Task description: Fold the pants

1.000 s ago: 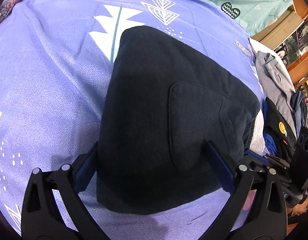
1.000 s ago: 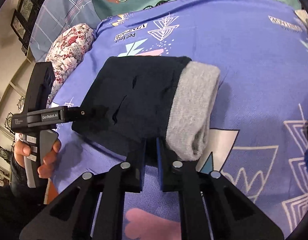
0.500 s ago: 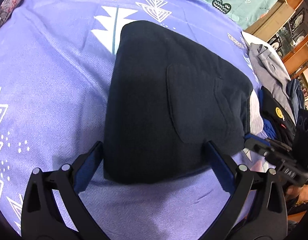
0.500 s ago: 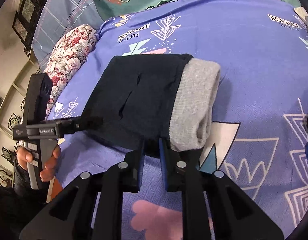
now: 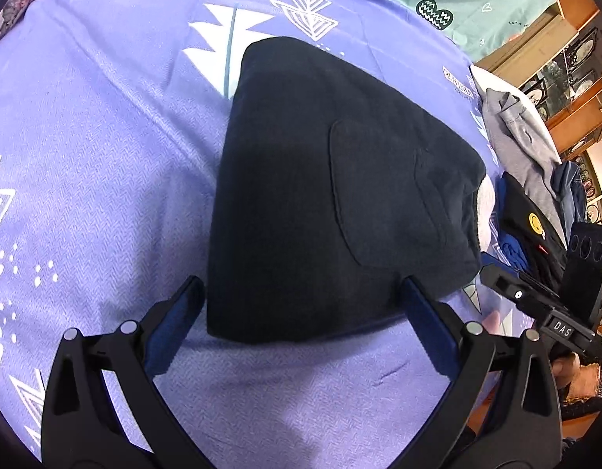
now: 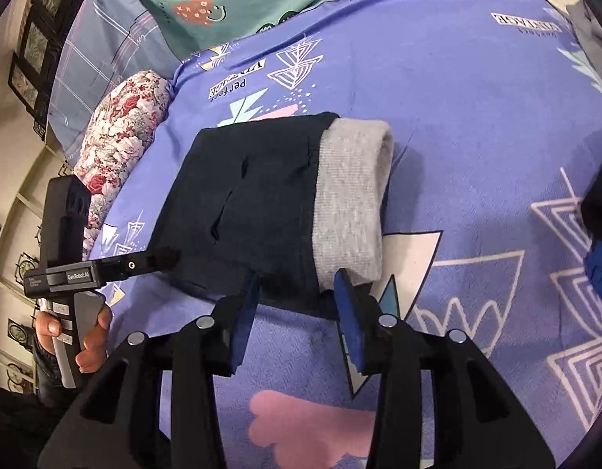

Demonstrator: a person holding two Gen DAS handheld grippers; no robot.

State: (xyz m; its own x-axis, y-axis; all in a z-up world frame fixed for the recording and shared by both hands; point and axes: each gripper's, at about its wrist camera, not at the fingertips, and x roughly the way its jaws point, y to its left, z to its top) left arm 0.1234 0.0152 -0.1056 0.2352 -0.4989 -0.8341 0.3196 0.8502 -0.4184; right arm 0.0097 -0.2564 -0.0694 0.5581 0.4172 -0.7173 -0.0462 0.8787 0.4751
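The left tool (image 5: 301, 297) stood wide open with nothing in its grip, its jaws straddling the near edge of the folded pants (image 5: 332, 195), which lay in a compact dark bundle in the middle of the purple bed sheet (image 5: 86, 156). The pants looked soft, thick and fleecy, light enough to lift but limp, so they would likely sag and unfold if taken by one layer only. The surest hold seemed the near folded edge, pinching all layers together, or the grey ribbed cuff band (image 6: 351, 203) on the right side, which looked firmer. The right tool (image 6: 297, 285) had just been opening; its jaws stood partly apart on either side of the bundle's near edge, with cloth between them but the pads not clearly pressing it. How many layers lay under the top one was hidden, as was the far edge of the bundle. On the far right, a heap of other clothes (image 5: 527, 148) was cut off by the picture's rim.
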